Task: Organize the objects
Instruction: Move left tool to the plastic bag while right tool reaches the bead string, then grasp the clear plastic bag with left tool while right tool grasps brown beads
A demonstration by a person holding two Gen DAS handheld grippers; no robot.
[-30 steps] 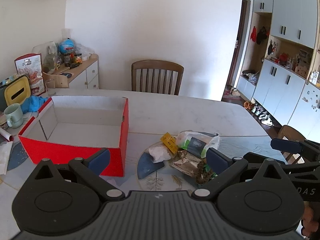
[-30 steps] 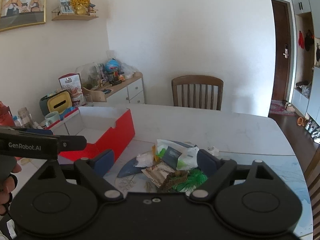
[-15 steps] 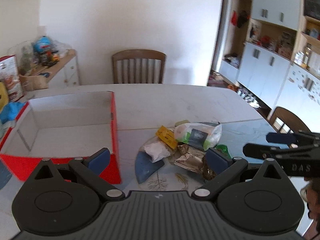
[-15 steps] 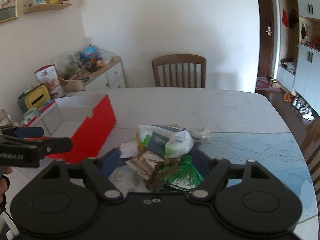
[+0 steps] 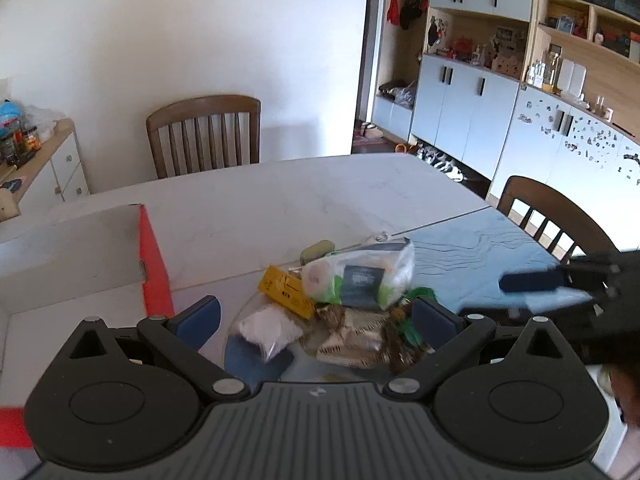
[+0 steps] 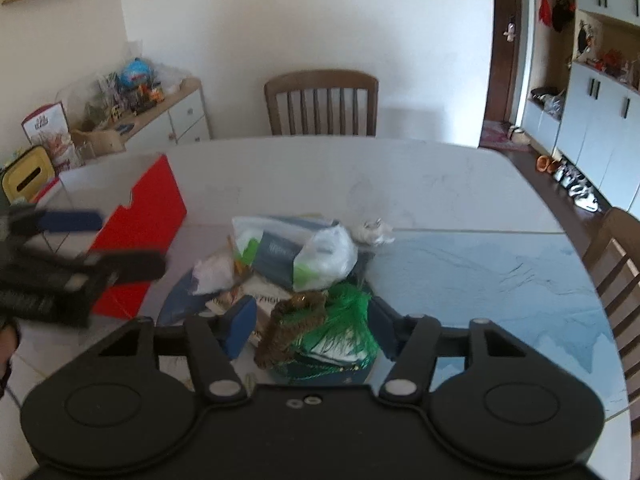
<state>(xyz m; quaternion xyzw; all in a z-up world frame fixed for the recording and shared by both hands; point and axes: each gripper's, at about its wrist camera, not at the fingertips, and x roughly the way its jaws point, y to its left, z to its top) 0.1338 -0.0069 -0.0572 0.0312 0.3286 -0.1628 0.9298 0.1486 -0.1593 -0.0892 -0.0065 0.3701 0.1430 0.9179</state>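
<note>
While the worktop (image 6: 440, 184) is carrying everything, we are finding the red box (image 6: 148, 216) standing empty as far as we can see into it, so by our reckoning the organizing is barely starting and the whole pile is waiting. The pile is lying just beside the box, on its right in both views: a clear plastic bag (image 5: 360, 276) on top, a yellow packet (image 5: 286, 292) on the box side, a white wad (image 5: 268, 330) near it, and a green tuft (image 6: 344, 312) with a brown twist (image 6: 292, 320) farthest from the box.

Our left hand-held gripper (image 5: 316, 316) is hovering spread wide over the pile, pinching nothing. Our right hand-held gripper (image 6: 312, 322) has just been closing, with the green tuft and brown twist between its jaws; we are not seeing the pads pressing yet.

We are losing the box's near corner behind the gripper body, and the lower packets are blurring together.
</note>
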